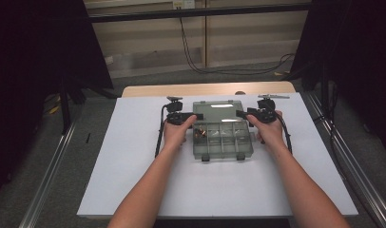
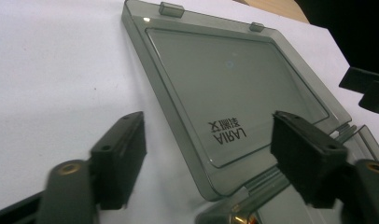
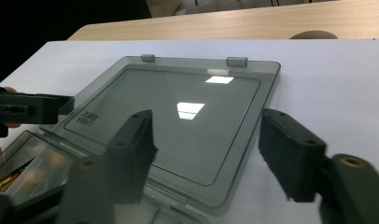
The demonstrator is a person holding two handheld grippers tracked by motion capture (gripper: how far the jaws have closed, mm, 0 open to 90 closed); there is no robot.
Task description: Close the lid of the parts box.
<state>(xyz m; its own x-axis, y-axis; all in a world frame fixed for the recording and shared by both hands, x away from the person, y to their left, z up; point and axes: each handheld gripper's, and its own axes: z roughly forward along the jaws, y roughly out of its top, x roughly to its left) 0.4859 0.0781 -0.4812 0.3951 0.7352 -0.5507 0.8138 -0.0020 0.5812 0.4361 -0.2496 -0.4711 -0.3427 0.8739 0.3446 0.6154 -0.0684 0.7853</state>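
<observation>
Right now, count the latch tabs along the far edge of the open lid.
2: one latch tab toward the lid's left far corner, the other tab toward its right far corner, seen in the right gripper view.

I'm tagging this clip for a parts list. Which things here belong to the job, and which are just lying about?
In the job: compartment box, its open lid, left claw, right claw.

Lying about: white board, wooden table, floor cables.
</observation>
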